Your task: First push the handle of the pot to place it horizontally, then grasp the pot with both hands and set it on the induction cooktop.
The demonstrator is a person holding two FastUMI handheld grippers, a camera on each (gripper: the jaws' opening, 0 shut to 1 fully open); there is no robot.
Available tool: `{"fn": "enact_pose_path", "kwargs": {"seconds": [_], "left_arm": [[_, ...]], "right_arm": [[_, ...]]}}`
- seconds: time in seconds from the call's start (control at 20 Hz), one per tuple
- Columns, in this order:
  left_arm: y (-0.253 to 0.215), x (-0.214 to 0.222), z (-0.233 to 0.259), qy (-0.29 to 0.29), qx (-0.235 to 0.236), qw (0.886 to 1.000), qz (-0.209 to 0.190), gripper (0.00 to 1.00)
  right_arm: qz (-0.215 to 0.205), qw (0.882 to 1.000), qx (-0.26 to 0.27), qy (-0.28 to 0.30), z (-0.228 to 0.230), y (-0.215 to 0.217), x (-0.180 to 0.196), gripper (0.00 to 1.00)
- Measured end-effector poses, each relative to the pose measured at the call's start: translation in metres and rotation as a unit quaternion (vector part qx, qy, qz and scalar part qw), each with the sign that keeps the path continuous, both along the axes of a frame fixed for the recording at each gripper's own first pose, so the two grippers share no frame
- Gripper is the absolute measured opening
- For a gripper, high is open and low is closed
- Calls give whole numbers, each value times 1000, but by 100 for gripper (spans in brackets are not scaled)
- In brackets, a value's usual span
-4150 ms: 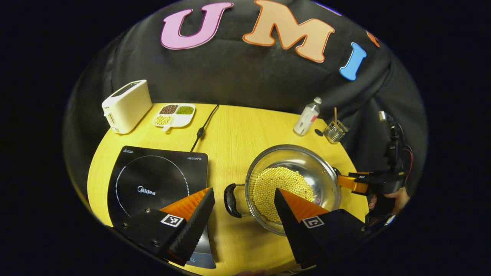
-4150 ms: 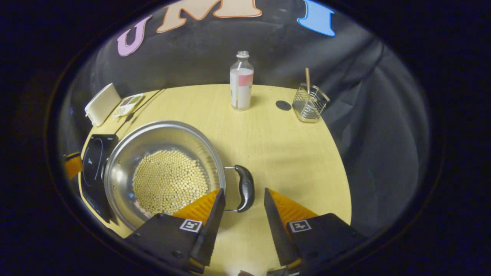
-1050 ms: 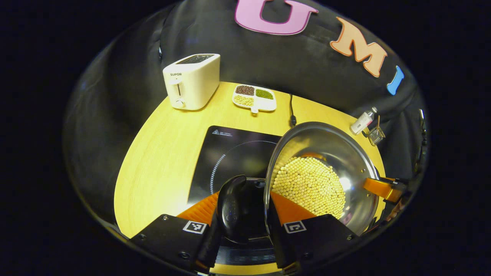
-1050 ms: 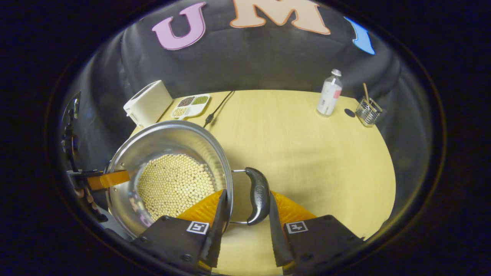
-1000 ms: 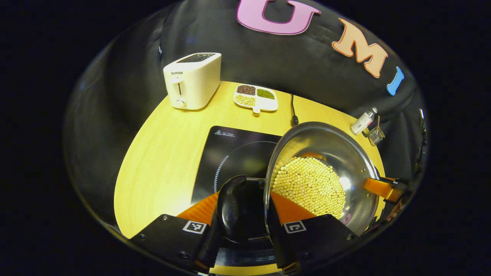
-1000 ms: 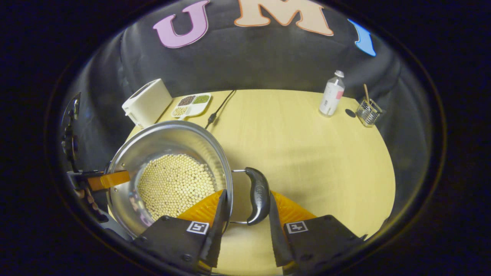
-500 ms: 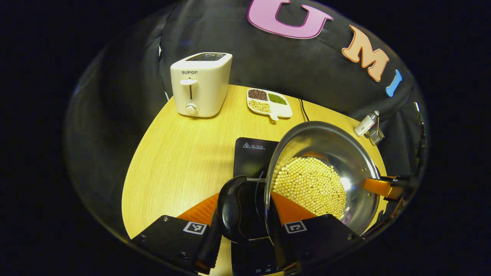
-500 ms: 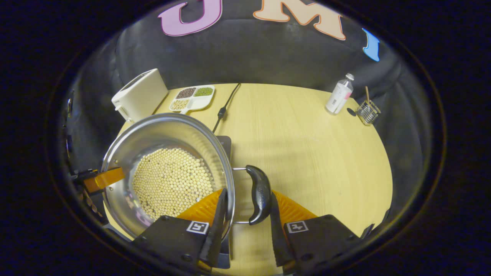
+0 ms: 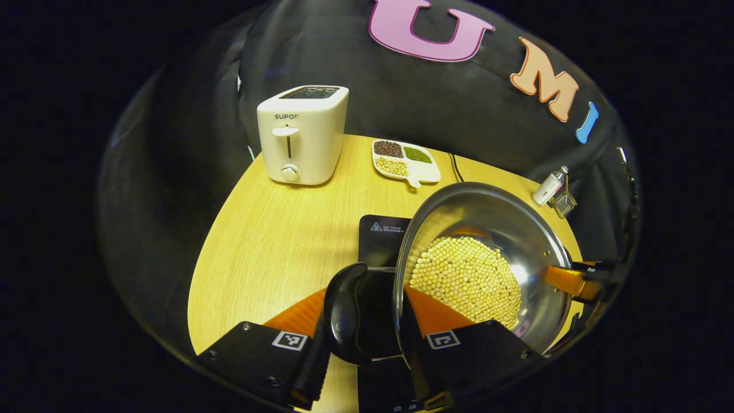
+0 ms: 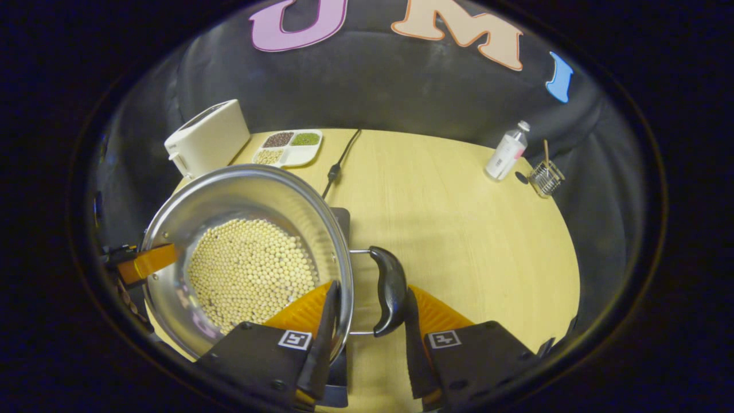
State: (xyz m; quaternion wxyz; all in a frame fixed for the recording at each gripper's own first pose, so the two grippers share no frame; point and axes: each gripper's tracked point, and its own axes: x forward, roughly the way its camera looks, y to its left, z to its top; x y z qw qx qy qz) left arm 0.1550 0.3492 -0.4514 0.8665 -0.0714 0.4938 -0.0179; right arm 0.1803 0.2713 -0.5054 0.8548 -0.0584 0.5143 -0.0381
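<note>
A steel pot (image 9: 487,209) holding yellow beans (image 9: 465,278) hangs over the black induction cooktop (image 9: 381,238), hiding most of it. I cannot tell whether it rests on the cooktop. My left gripper (image 9: 367,321) is shut across the pot's black left handle (image 9: 343,312) and rim. In the right gripper view, my right gripper (image 10: 367,315) is shut the same way on the pot's (image 10: 241,189) right handle (image 10: 390,289), one finger inside the rim. A corner of the cooktop (image 10: 342,221) peeks out behind the pot. Each gripper shows at the pot's far side in the other's view: right gripper (image 9: 579,281), left gripper (image 10: 143,261).
On the yellow table (image 9: 275,241) a white toaster (image 9: 301,135) and a divided dish of beans (image 9: 406,160) stand at the back left, with a power cord (image 10: 338,158) beside them. A small bottle (image 10: 507,152) and a wire holder (image 10: 545,178) sit at the back right.
Both grippers have carried the pot leftward over the cooktop, which is now mostly covered. Both grips are unchanged over the last second; 4.2 s ago both grippers were open beside the handles.
</note>
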Motion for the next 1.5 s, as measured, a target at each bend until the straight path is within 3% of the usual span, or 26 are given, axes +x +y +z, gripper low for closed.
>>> {"fn": "enact_pose_path", "kwargs": {"seconds": [0.1, 0.3, 0.35, 0.5, 0.55, 0.6, 0.7, 0.75, 0.8, 0.85, 0.9, 0.95, 1.05, 1.1, 1.45, 1.5], "left_arm": [[3, -6, -3, 20, 15, 1000, 0, 63], [7, -19, -1, 45, 59, 997, -1, 84], [11, -20, 0, 46, 74, 996, -3, 82], [22, -22, 13, 38, 112, 993, 16, 88], [22, -23, 17, 36, 118, 992, 21, 92], [21, -27, 22, 35, 124, 991, 22, 92], [17, -35, 38, 30, 133, 990, 18, 93], [14, -37, 46, 24, 139, 990, 15, 93], [12, -39, 54, 16, 144, 989, 14, 93], [5, -40, 61, 8, 146, 989, 14, 93], [-2, -44, 69, 2, 145, 989, 15, 92], [-12, -48, 74, -1, 142, 990, 17, 92], [-37, -57, 80, -5, 126, 992, 20, 92], [-50, -63, 82, -5, 116, 993, 23, 92], [-136, -101, 75, -9, 79, 997, 22, 93], [-148, -106, 73, -11, 76, 997, 15, 93]], "right_arm": [[3, 1000, 14, 2, -1, 1, 1, 55], [10, 999, 44, 2, 0, 1, 4, 59], [10, 998, 56, 2, 0, 2, 3, 59], [9, 994, 110, 4, 2, 4, 0, 57], [6, 991, 134, 4, 5, 6, 0, 63], [0, 988, 152, -2, 9, 7, -1, 56], [-7, 983, 186, -9, 17, 4, -6, 53], [-5, 979, 203, -14, 23, 2, -10, 62], [-3, 976, 216, -18, 28, -1, -13, 53], [-1, 975, 223, -20, 31, -6, -18, 71], [-2, 974, 226, -20, 33, -14, -22, 60], [-4, 973, 229, -20, 34, -23, -26, 60], [-17, 971, 238, -24, 38, -46, -35, 63], [-23, 970, 241, -23, 39, -55, -39, 70], [-37, 980, 194, -26, 23, -151, -81, 70], [-36, 982, 182, -29, 23, -161, -87, 79]]}}
